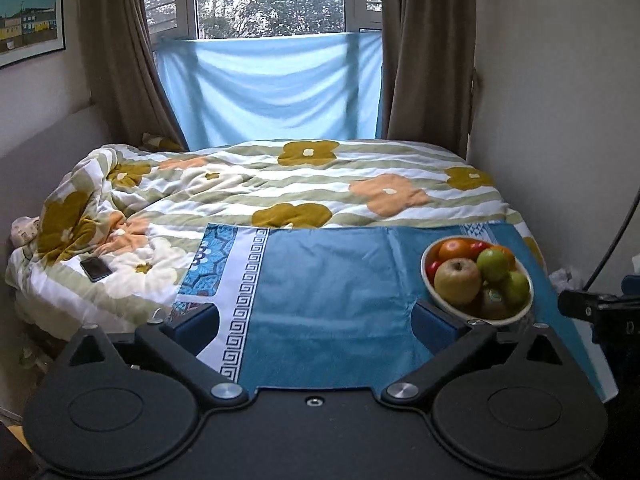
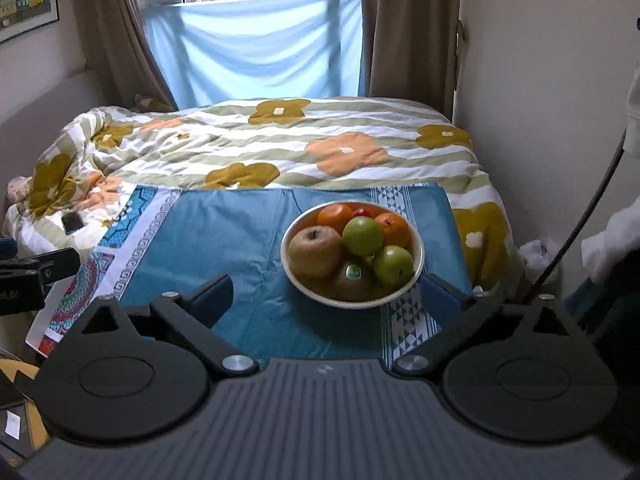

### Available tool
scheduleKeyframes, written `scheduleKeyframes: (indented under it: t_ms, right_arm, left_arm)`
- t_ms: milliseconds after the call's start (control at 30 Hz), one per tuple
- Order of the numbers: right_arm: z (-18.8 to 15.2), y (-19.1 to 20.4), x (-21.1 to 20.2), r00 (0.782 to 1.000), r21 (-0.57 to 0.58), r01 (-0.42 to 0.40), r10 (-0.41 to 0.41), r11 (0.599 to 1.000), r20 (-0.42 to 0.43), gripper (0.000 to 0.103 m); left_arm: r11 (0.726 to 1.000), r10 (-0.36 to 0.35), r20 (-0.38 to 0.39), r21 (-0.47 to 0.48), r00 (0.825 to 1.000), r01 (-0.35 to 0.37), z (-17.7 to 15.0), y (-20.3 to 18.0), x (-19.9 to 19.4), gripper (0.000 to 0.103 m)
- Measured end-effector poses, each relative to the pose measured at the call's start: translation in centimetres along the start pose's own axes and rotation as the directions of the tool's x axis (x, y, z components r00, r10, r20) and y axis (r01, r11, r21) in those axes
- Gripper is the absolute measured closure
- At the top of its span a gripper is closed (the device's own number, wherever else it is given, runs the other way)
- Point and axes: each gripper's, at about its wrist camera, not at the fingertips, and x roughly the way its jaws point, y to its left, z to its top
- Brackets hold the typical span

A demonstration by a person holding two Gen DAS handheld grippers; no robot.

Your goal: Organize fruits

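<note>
A white bowl (image 2: 416, 270) full of fruit stands on a blue cloth (image 2: 224, 232) on the bed. It holds a tan apple (image 2: 314, 250), two green apples (image 2: 362, 235), oranges (image 2: 335, 216), something small and red (image 2: 362, 212) and a brown stickered fruit (image 2: 352, 278). My right gripper (image 2: 330, 294) is open, low over the cloth, just in front of the bowl. My left gripper (image 1: 316, 320) is open and empty over the cloth; the bowl (image 1: 430, 286) sits beyond its right finger.
A flowered duvet (image 1: 320, 184) covers the bed behind the cloth. A dark phone (image 1: 95, 269) lies on the duvet at the left. Walls close in left and right; curtains and a window are at the back. A cable (image 2: 576, 216) hangs at the right.
</note>
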Motion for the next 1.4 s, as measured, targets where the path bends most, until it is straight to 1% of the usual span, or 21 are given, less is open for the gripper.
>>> scheduleKeyframes:
  t_ms: [133,300,1400]
  right_arm:
    - [-0.6,0.7,-0.2,1.0,-0.001,0.009,-0.009,1.0,-0.006,0.0]
    - [-0.8,1.0,-0.4,1.0,0.008,0.017,-0.017,1.0,-0.009,0.0]
    - [-0.5,1.2,-0.6,1.0,0.018,0.021,-0.02,1.0,-0.014,0.0]
  left_arm:
    - [1.0,-0.005,0.003,-0.003,1.0,0.005,-0.8,0.4,-0.4,0.0]
    - [1.0,-0.005,0.013,-0.003,1.0,0.005,-0.7,0.9,-0.5,0.0]
    - [1.0,-0.012,0.003,-0.011,1.0,0.012,-0.5,1.6,-0.5,0.0]
